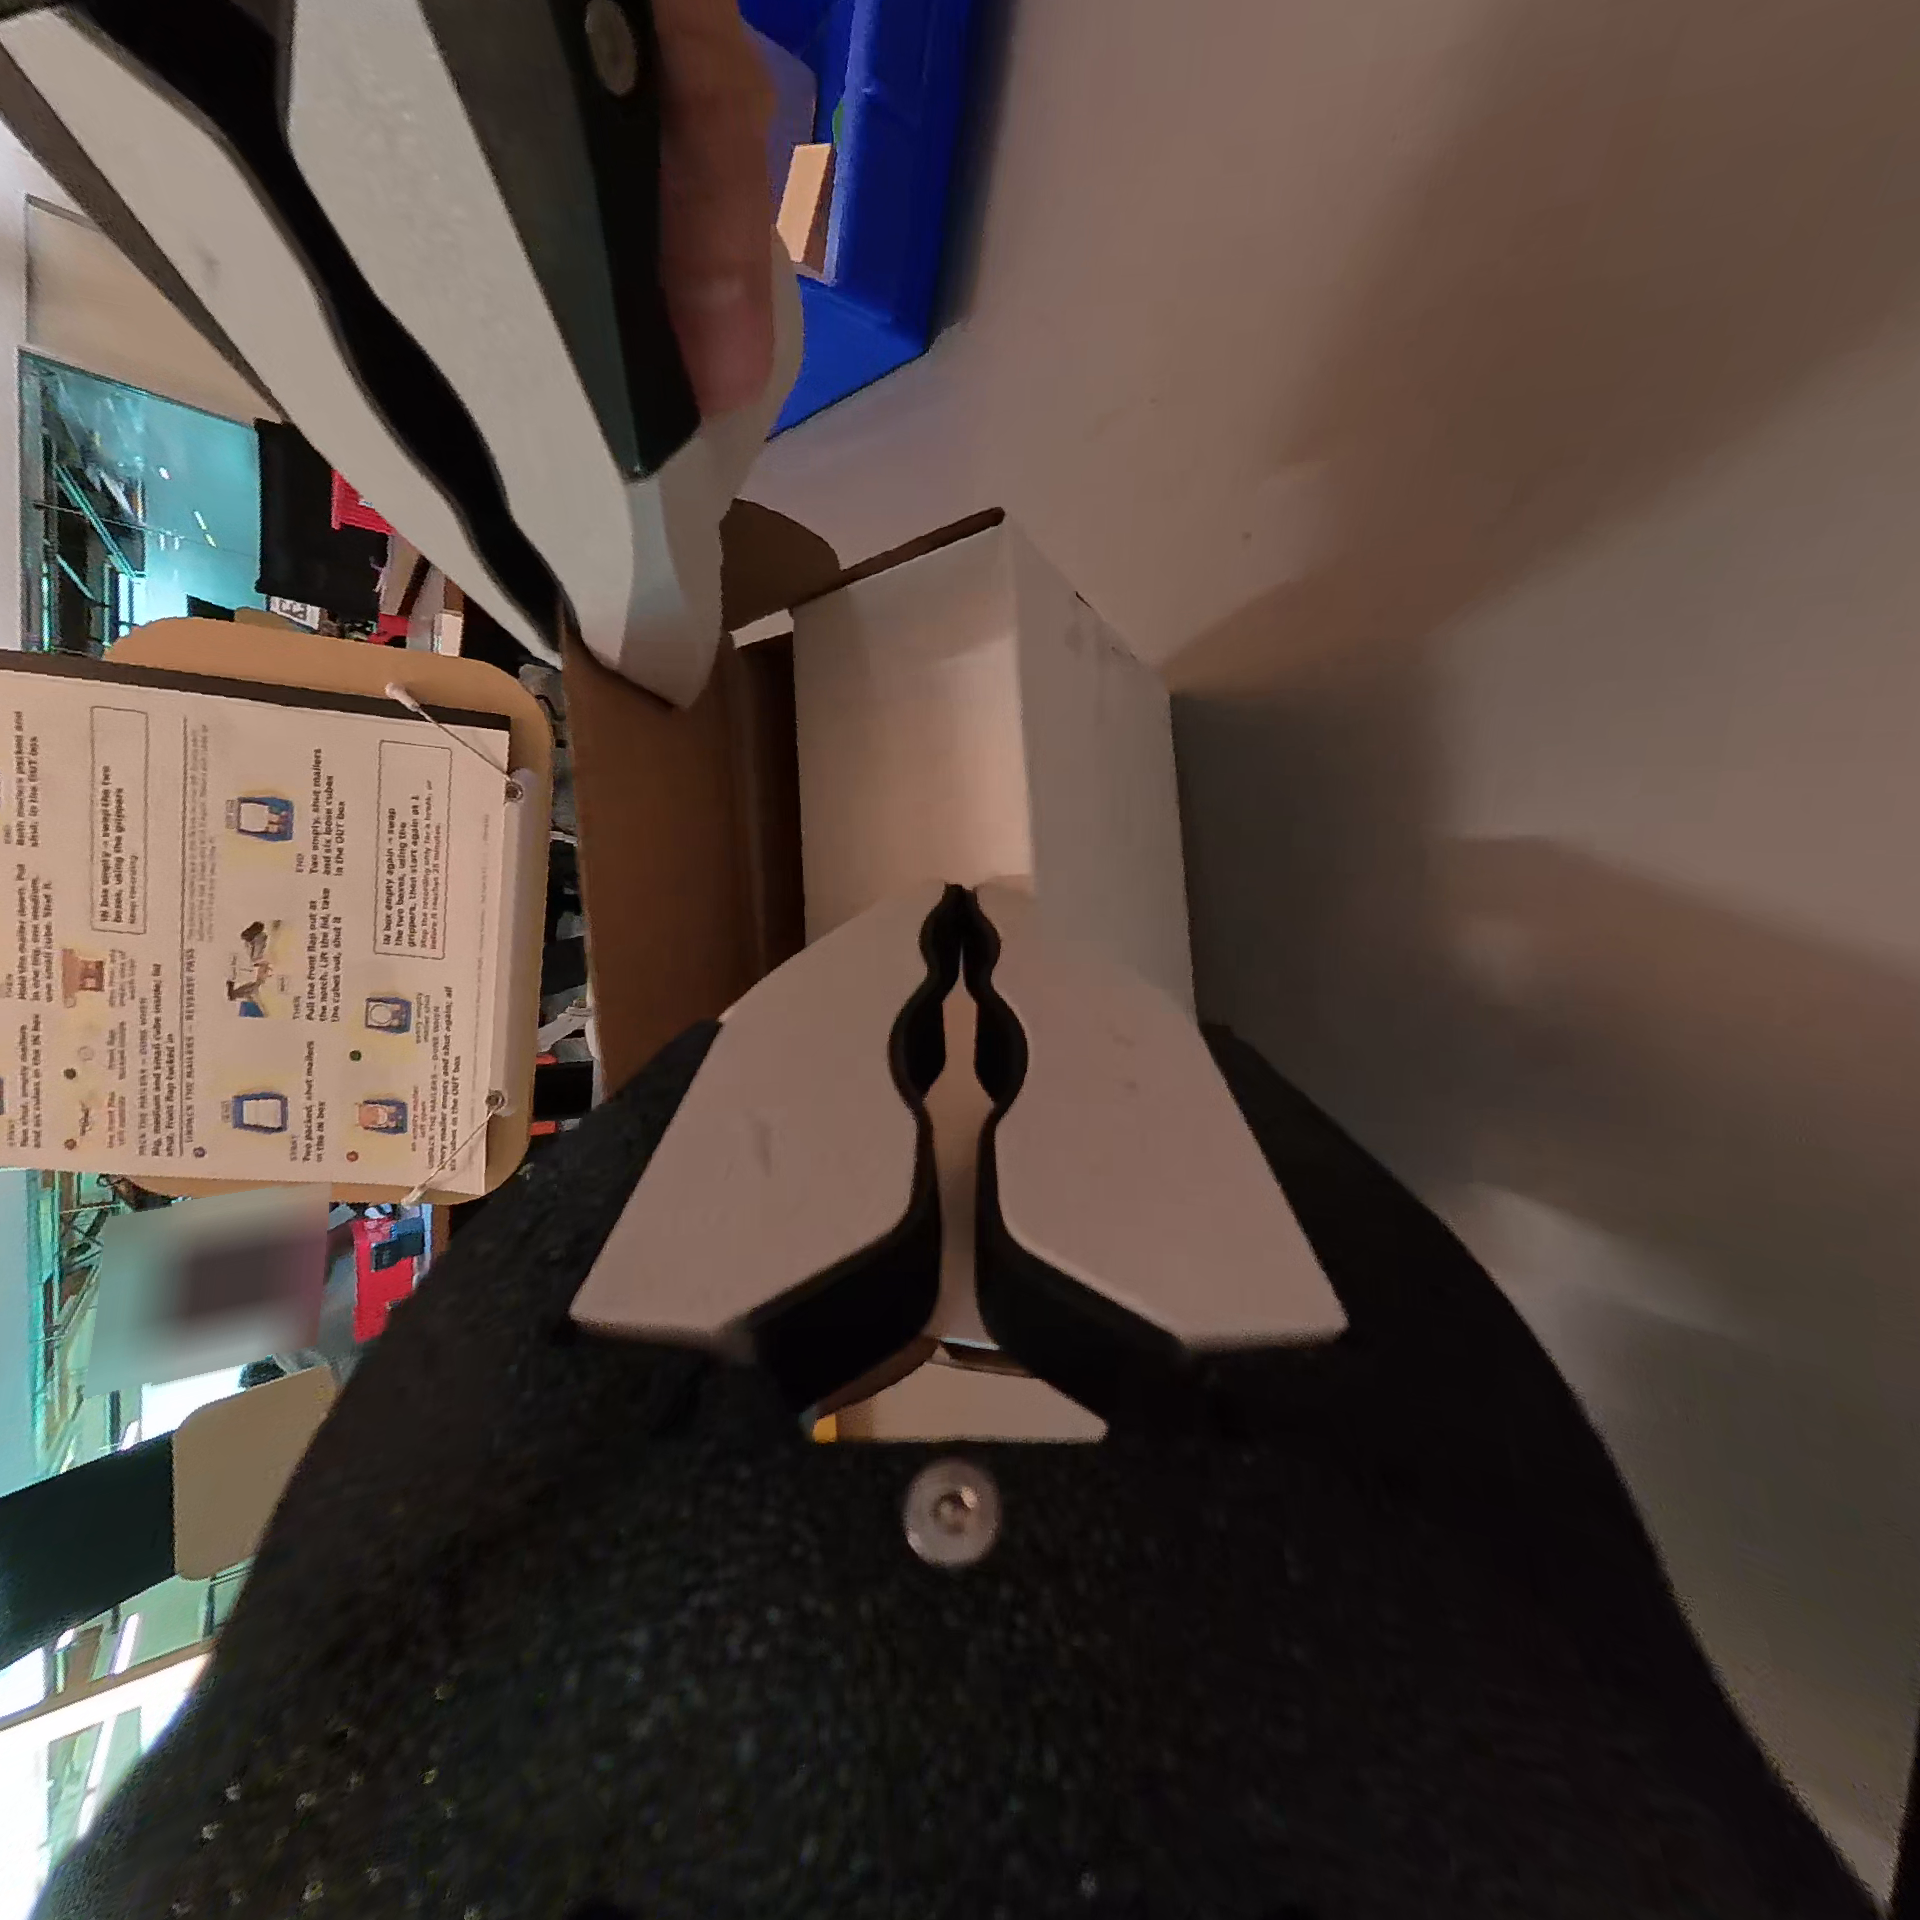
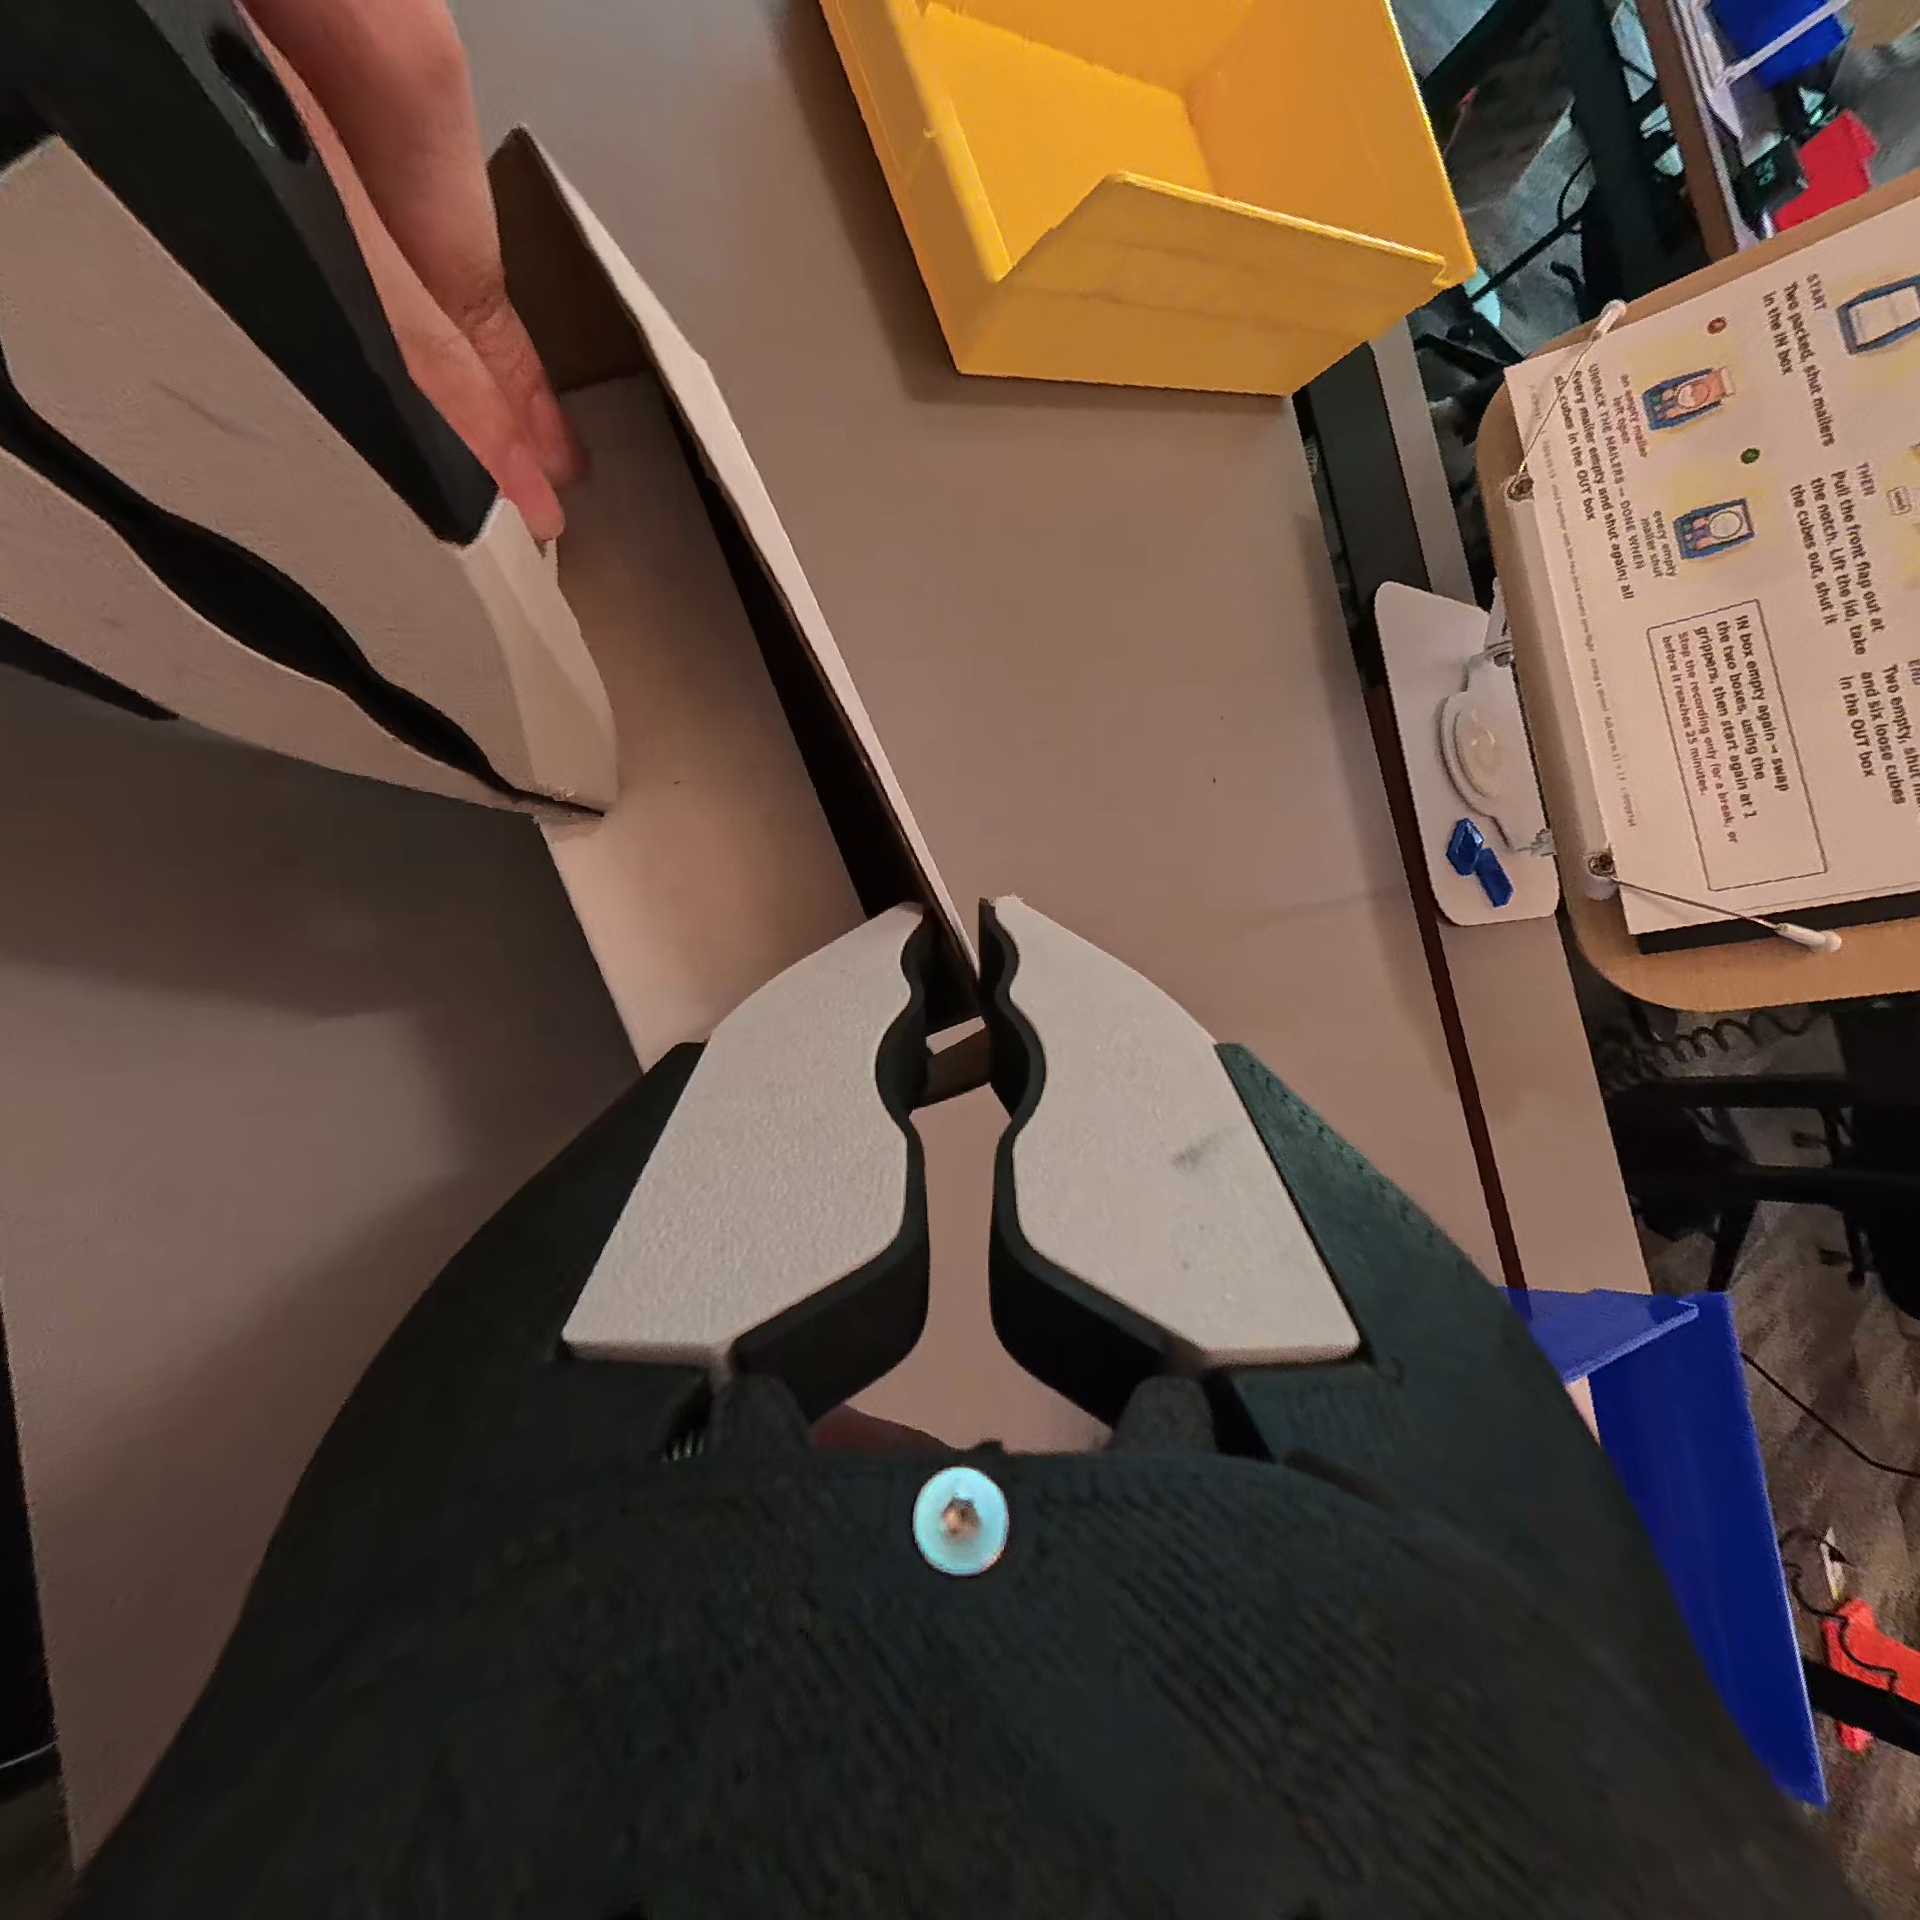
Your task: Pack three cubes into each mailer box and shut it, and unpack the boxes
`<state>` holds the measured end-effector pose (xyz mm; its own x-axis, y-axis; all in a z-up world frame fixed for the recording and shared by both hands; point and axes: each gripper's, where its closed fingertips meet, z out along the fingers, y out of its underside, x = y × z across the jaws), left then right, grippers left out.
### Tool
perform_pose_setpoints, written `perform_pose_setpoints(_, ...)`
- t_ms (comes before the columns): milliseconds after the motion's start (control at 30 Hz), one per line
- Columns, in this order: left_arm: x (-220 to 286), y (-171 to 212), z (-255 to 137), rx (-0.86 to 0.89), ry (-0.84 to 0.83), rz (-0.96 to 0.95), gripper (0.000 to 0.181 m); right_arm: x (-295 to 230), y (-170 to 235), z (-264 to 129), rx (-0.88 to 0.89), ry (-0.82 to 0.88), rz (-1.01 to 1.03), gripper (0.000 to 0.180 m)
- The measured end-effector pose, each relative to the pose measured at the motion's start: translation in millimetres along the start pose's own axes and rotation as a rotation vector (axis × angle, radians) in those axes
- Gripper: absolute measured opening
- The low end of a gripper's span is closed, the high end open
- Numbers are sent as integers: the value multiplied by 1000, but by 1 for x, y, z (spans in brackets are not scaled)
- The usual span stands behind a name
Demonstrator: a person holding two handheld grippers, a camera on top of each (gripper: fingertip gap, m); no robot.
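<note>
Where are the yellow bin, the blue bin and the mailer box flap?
yellow bin [image 2: 1195,260]: right wrist view, front wall.
blue bin [image 1: 883,270]: left wrist view, side wall.
mailer box flap [image 2: 727,499]: right wrist view, white outer face.

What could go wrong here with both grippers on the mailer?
1. The right gripper pinches only the thin edge of the raised lid flap; a hard pull could crease or tear the cardboard, or it could slip out.
2. The left gripper, shut, presses the white mailer box near its tips only; the box may slide on the table.
3. The two grippers work close together and could collide.
</note>
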<state>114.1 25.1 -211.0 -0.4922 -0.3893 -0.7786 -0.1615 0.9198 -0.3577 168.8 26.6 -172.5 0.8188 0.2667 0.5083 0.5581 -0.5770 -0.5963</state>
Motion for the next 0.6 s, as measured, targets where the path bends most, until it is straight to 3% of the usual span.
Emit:
perform_pose_setpoints(33, 3, -1, 1, 3, 17, 0, 0, 2, -1, 0, 0, 8, 15, 6)
perform_pose_setpoints(100, 30, 5, 6, -37, 158, 32, 0, 19, -6, -5, 35, 96, 76, 5)
perform_pose_setpoints(200, 46, 25, 22, -136, 142, 135, 0, 31, -9, -16, 47, 121, 66, 3)
perform_pose_setpoints(300, 49, 13, 20, -29, 187, 33, 0, 33, -9, -16, 68, 125, 51, 3)
perform_pose_setpoints(467, -9, 29, 20, 1, -79, -152, 0, 37, -10, -12, 74, 135, -50, 4)
perform_pose_setpoints(600, 4, 67, 38, -126, -11, -181, 0, 55, -8, -2, 74, 162, -19, 3)
